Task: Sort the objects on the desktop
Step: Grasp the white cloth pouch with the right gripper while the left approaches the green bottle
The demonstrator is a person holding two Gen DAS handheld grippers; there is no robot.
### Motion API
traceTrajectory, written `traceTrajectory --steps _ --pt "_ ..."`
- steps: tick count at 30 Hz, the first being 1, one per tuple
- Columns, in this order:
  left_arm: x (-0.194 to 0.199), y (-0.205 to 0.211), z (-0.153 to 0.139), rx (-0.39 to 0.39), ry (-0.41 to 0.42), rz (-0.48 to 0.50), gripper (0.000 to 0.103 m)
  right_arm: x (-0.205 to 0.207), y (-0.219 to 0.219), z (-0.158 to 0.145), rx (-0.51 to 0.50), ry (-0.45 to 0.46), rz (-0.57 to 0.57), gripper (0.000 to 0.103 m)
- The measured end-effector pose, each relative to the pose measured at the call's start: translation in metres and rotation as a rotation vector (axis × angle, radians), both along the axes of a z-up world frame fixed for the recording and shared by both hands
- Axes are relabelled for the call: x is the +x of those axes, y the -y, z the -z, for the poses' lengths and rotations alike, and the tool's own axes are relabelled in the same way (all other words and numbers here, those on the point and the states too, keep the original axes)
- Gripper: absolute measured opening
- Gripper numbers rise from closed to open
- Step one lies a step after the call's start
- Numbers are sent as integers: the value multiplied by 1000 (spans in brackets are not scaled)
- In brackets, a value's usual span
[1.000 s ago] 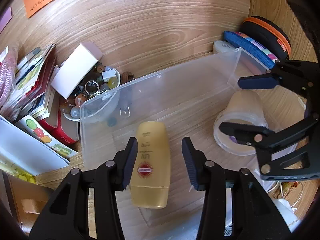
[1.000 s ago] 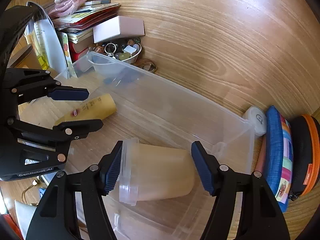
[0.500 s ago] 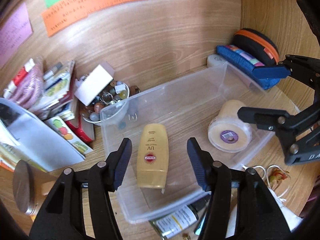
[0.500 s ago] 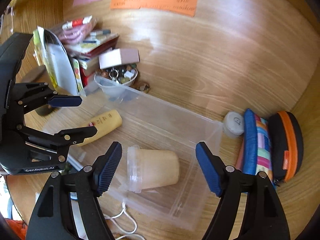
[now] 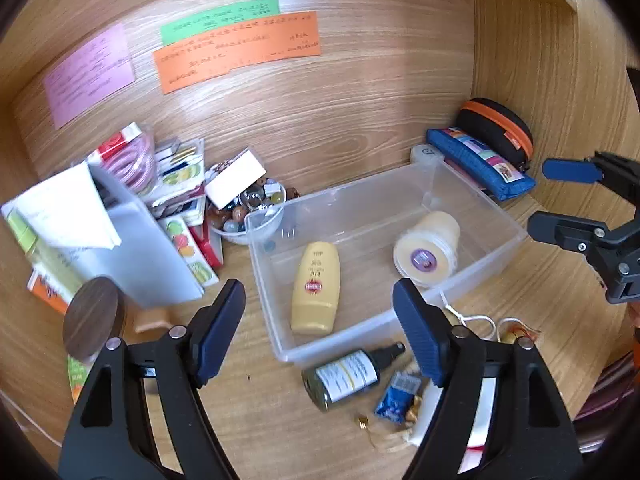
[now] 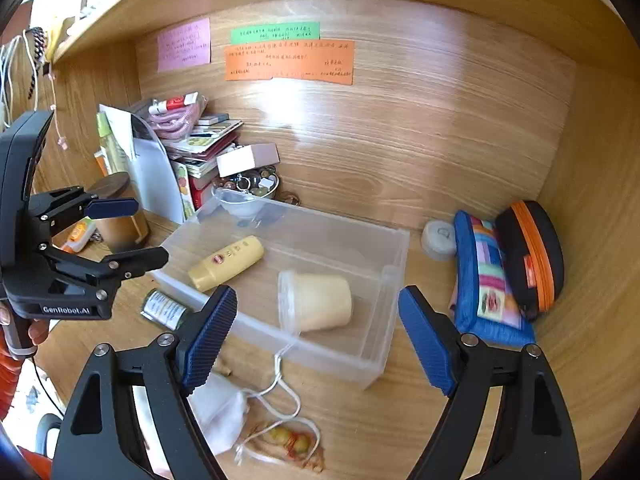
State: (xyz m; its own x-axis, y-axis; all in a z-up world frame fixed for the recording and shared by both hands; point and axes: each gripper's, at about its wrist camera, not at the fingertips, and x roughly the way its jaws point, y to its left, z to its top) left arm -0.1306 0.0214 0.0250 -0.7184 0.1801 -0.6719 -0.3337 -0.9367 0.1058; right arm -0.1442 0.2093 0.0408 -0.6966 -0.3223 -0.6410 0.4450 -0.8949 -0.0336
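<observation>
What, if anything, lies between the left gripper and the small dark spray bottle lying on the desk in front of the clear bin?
Nothing visible does. The spray bottle lies on open desk just outside the clear bin, under the left gripper, whose jaws are opening and empty.

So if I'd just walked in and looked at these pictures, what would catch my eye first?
Probably the clear plastic bin in the middle of the wooden desk, with a yellow sunscreen tube and a cream lidded cup lying on their sides inside. Next, the two black grippers with blue pads, left gripper and right gripper, both empty, jaws opening above the bin. Bright pink, green and orange notes are stuck on the back wall.
</observation>
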Motion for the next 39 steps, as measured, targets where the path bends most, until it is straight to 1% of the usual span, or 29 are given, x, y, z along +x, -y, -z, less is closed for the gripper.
traceTrajectory --steps 6,9,14,19,23,27,31,34,35,36,37,39 --pt "25 14 9 32 8 -20 81 30 -7 10 -38 15 6 81" --pt "35 21 17 44 18 -34 82 42 -9 18 -60 34 -1 81" --pt "50 32 31 65 39 -55 82 64 -3 36 -86 78 -46 82" --pt "63 44 40 95 54 -70 82 75 10 56 -106 142 -96 82" --pt "71 48 48 102 69 -68 82 74 24 72 -94 178 -116 82" --pt "75 51 54 100 79 -71 82 61 35 93 -101 245 -120 82" --pt "71 55 60 101 95 -69 82 44 35 107 -166 319 -123 82" --pt "64 57 65 105 111 -65 82 35 39 114 -194 363 -138 81" --pt "61 57 67 106 118 -64 82 33 41 117 -190 367 -142 80" --pt "58 57 69 108 126 -61 82 33 42 117 -193 363 -144 76" --pt "54 56 71 110 136 -56 82 33 44 118 -194 362 -157 63" --pt "48 54 75 113 152 -49 82 32 49 116 -196 359 -186 53"
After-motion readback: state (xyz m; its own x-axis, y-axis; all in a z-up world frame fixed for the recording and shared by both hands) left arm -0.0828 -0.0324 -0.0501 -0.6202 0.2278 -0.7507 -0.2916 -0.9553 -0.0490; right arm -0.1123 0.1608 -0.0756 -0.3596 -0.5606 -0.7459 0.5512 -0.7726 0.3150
